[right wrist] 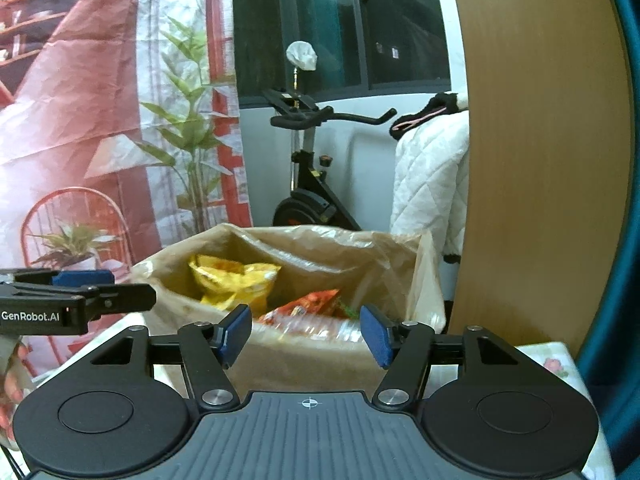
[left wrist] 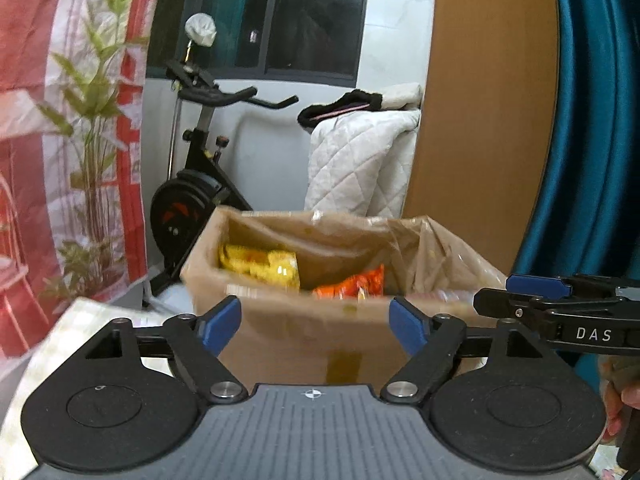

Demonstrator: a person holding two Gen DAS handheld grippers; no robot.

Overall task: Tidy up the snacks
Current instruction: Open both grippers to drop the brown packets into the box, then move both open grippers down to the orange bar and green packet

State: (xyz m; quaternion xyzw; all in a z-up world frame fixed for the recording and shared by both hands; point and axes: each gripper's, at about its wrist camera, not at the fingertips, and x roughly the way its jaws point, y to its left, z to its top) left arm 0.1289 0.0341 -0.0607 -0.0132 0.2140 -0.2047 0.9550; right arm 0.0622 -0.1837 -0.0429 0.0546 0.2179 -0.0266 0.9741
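Cardboard box lined with plastic, holding yellow snack bag and orange snack bag. Left gripper and right gripper spread, empty, just before box, likely after dropping snacks inside.

Two snack bags (one box)

Dim indoor light, motion blur, fisheye bending at the edges.

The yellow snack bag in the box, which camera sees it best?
The right wrist view: the crinkly yellow snack bag is sharp there, top and front showing. The left wrist view shows it blurred, partly behind the cardboard box's wall.
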